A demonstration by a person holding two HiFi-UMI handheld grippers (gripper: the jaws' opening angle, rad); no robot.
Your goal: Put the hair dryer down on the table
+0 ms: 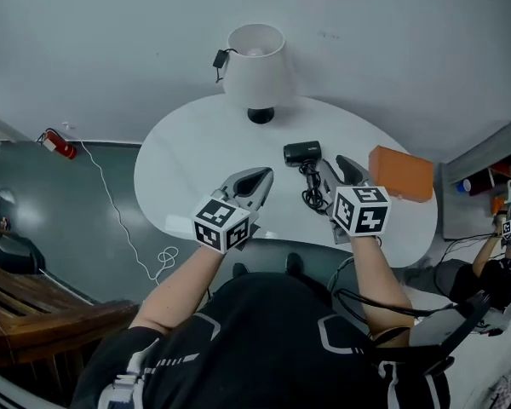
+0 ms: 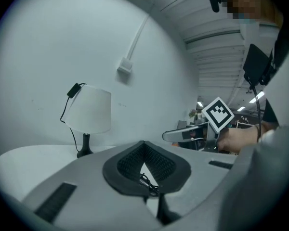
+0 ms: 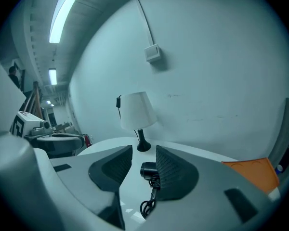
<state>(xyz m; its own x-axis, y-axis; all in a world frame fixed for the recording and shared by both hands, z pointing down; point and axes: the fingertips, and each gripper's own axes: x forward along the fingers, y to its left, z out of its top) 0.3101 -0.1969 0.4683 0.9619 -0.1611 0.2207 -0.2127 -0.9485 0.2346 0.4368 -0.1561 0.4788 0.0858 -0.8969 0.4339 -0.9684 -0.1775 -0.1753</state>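
The black hair dryer lies on its side on the white round table, with its coiled cord trailing toward me. In the right gripper view the hair dryer shows through the gap between the jaws, resting on the table beyond them. My right gripper hovers just right of the dryer, open, with nothing between its fingers. To the dryer's left hangs my left gripper, above the table. In its own view the left gripper has its pads meeting at the tips, empty.
A white-shaded lamp stands at the table's far edge. An orange box lies at the table's right. On the floor to the left are a red extinguisher and a white cable. A shelf stands at the right.
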